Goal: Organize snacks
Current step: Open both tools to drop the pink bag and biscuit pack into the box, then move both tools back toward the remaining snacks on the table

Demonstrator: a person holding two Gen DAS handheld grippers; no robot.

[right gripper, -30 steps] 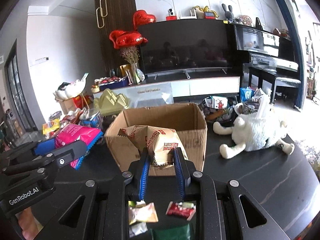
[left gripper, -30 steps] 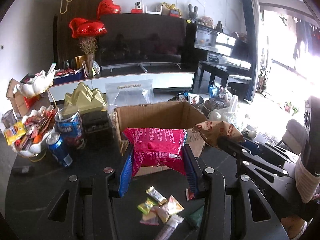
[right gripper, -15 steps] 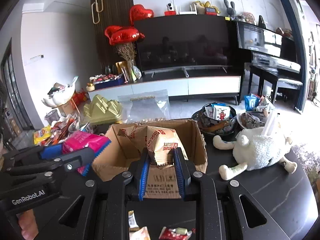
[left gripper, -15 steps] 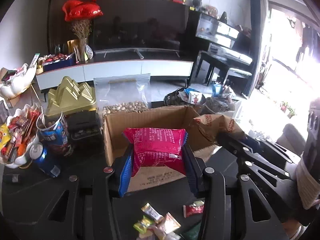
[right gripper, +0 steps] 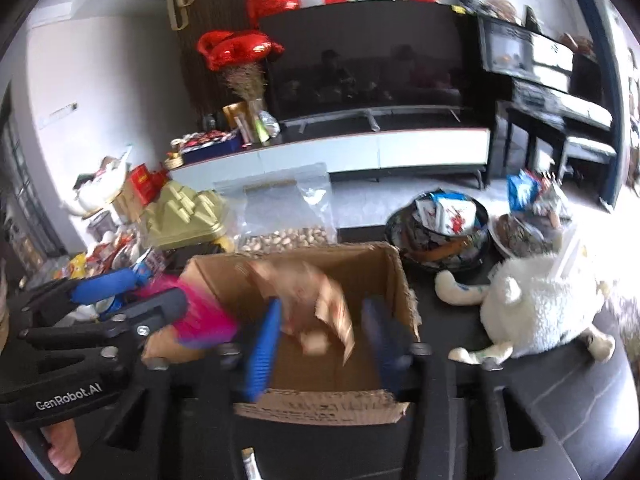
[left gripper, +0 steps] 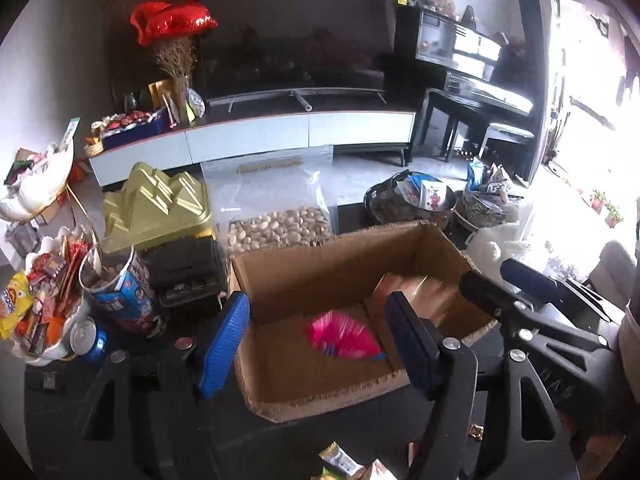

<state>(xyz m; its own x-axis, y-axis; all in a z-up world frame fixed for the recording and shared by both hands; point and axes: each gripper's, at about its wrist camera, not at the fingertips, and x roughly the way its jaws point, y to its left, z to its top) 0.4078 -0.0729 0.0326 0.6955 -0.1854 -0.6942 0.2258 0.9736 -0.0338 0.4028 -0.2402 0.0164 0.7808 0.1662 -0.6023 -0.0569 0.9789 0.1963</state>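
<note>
Living-room clutter everywhere, with a dark table carrying an open cardboard box. Both grippers hang over that box and both are letting go. The left gripper has its jaws opening, nothing pinched, and the pink snack bag sits blurry down inside the box. The right gripper is opening too; the tan biscuit bag is loose between the blue pads, smeared with motion, inside the box.
</note>
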